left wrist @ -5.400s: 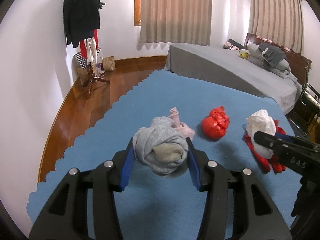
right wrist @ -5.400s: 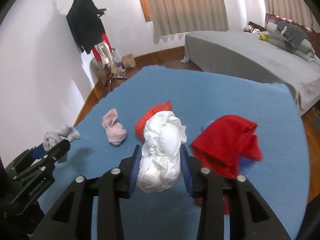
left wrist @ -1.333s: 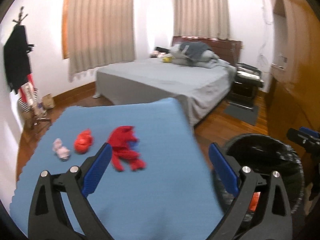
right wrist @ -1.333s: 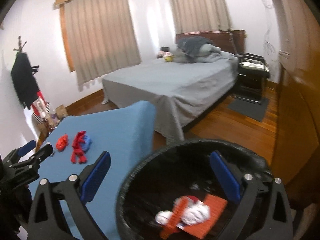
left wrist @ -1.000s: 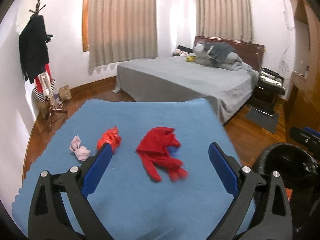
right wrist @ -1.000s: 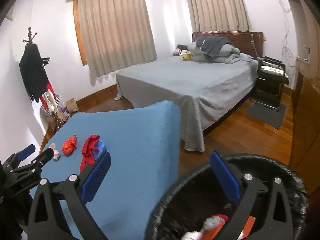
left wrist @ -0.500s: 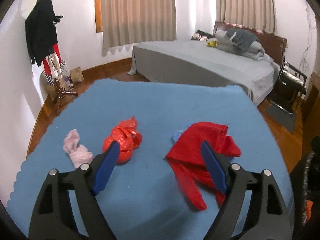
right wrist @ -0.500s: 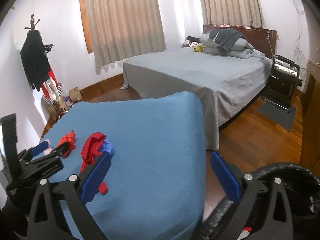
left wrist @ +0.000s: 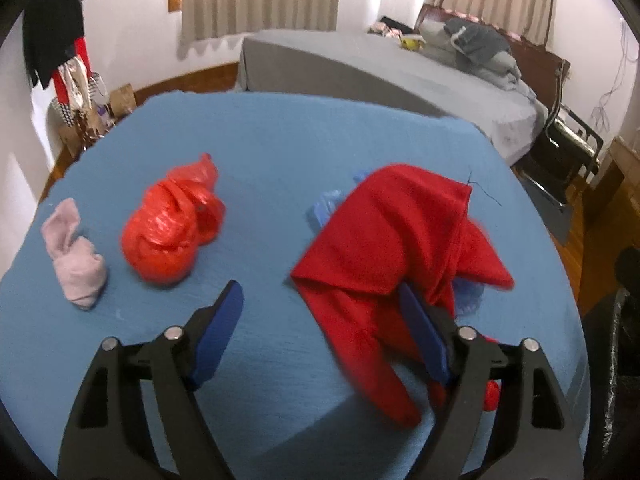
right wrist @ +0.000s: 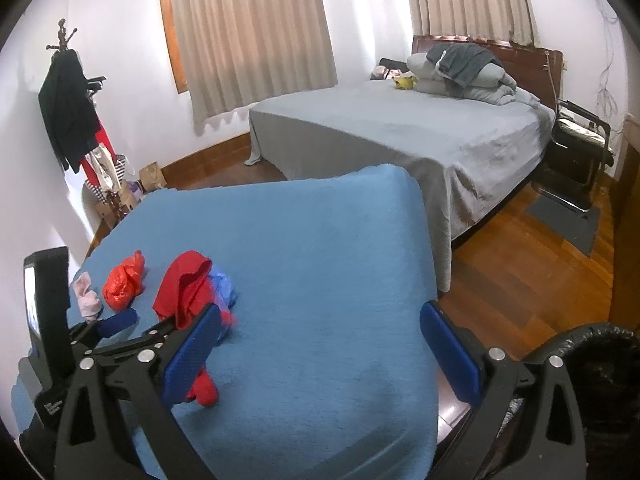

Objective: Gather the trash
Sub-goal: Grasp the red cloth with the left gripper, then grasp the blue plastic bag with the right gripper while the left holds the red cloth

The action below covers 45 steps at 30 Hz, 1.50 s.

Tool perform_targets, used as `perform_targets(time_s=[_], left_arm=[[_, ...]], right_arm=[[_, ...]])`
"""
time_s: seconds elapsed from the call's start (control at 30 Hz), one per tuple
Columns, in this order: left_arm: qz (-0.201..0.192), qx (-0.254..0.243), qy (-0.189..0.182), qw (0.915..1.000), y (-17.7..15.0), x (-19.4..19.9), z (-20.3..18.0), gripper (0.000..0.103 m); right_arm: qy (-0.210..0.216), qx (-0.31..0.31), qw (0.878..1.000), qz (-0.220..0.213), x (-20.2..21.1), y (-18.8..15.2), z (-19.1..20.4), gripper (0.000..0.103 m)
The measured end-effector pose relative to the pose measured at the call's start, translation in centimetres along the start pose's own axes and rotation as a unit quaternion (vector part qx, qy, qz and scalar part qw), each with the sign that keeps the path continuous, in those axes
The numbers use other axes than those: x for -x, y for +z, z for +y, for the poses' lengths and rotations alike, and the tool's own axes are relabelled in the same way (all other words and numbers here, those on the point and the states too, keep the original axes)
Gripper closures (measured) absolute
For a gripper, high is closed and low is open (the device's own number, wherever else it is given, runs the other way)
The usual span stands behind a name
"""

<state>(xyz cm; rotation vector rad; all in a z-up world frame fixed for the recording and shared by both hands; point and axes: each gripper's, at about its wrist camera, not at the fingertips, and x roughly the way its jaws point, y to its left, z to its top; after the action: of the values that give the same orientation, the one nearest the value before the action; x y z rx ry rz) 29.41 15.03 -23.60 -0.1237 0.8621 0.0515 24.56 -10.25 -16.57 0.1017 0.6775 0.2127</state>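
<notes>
The left gripper (left wrist: 320,328) points steeply down at the blue cloth-covered table (left wrist: 280,152), jaws closing, pads not yet pressing; the crumpled red fabric cloth (left wrist: 396,240) lies at centre right, partly between them. The right gripper (right wrist: 320,344), lower centre, is spread wide and empty.

Bed (right wrist: 400,128): standing beyond the blue cloth (right wrist: 304,264).
Curtains (right wrist: 248,32): hanging closed.
Coat rack (right wrist: 68,108): holding dark clothes, standing by the wall.
Chair (right wrist: 580,148): sitting beside the bed.
</notes>
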Motion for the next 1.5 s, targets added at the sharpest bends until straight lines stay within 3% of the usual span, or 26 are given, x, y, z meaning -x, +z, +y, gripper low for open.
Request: perform_targets(time_s=[0.13, 0.17, 0.27, 0.3, 0.4, 0.83, 1.13, 1.17, 1.2, 1.27, 1.37, 1.5], left_arm=[[0.006, -0.013, -0.01, 0.9998, -0.3, -0.4, -0.3, 0.042], [0.005, -0.015, -0.013, 0.9998, -0.4, -0.4, -0.4, 0.05], [0.002, -0.02, -0.043, 0.9989, -0.4, -0.3, -0.7, 0.09], [0.002, -0.018, -0.054, 0.9984, -0.5, -0.3, -0.8, 0.098], [-0.01, -0.016, -0.055, 0.9983, -0.7, 0.1, -1.0, 0.099], [-0.082, 0.008, -0.031, 0.9961, -0.2, 6.8, 1.2, 0.1], [-0.036, -0.008, -0.002, 0.9993, -1.5, 6.1, 4.2, 0.094], [-0.034, -0.005, -0.005, 0.9994, -1.6, 6.1, 4.3, 0.086], [-0.035, -0.002, -0.004, 0.9994, -1.6, 6.0, 4.5, 0.069], [-0.045, 0.004, -0.001, 0.999, -1.5, 6.1, 4.8, 0.051], [-0.048, 0.004, 0.005, 0.9988, -1.0, 5.6, 4.7, 0.044], [-0.031, 0.004, 0.008, 0.9995, -0.5, 3.8, 4.5, 0.043]], right_arm=[[0.002, -0.001, 1.0, 0.004, -0.1, -0.2, 0.2, 0.005], [0.002, -0.001, 1.0, 0.004, -0.1, -0.3, 0.3, 0.005], [0.003, 0.001, 1.0, 0.004, -0.1, -0.2, 0.4, 0.005], [0.004, 0.001, 1.0, 0.004, -0.1, -0.2, 0.5, 0.005], [0.004, 0.004, 1.0, 0.003, 0.0, -0.1, 0.6, 0.005], [0.008, 0.011, 1.0, -0.003, 0.6, -0.1, 1.6, 0.005], [0.015, 0.023, 1.0, 0.012, -0.4, -0.8, 3.0, 0.005], [0.015, 0.024, 1.0, 0.013, -0.5, -0.8, 3.1, 0.005], [0.015, 0.027, 0.999, 0.014, -0.7, -0.9, 3.2, 0.005], [0.014, 0.03, 0.999, 0.016, -0.9, -1.0, 3.3, 0.005], [0.012, 0.032, 0.999, 0.018, -1.3, -1.0, 3.4, 0.005], [0.009, 0.031, 0.999, 0.016, -1.7, -0.6, 3.6, 0.005]])
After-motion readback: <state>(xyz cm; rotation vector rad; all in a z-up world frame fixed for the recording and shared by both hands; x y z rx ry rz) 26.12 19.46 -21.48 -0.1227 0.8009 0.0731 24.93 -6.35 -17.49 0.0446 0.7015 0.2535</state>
